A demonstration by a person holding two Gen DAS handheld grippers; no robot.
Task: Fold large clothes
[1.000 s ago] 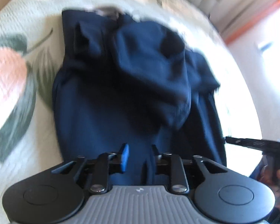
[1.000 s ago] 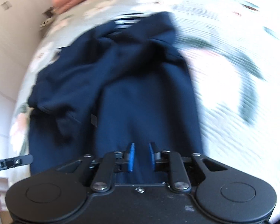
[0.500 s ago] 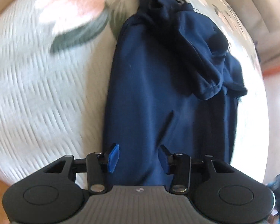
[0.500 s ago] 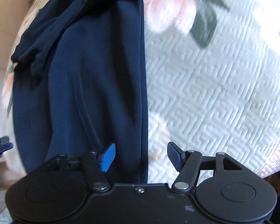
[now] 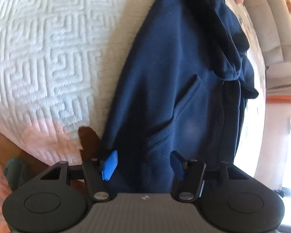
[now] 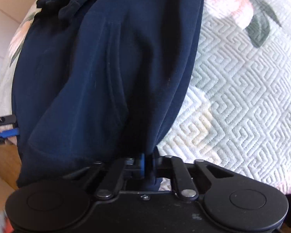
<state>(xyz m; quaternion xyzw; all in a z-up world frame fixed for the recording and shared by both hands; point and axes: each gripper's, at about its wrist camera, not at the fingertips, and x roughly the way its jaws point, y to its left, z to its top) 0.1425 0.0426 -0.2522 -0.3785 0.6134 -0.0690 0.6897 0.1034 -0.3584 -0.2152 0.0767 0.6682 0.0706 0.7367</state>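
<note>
My right claw (image 6: 148, 167) is closing on the hem of the dark navy fleece jacket (image 6: 99, 73), lying at the near edge of the pale quilted bed (image 6: 242, 89). My left claw (image 5: 143, 163) is opening over the other hem corner; I'd pinch both layers before lifting evenly.

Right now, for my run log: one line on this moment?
right claw: shut on navy garment hem | left claw: opening, astride hem | surface: quilted bedspread

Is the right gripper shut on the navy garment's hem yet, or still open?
Shut on it. The right gripper has its pads nearly together with a fold of the navy garment pinched between them at its near edge.
</note>
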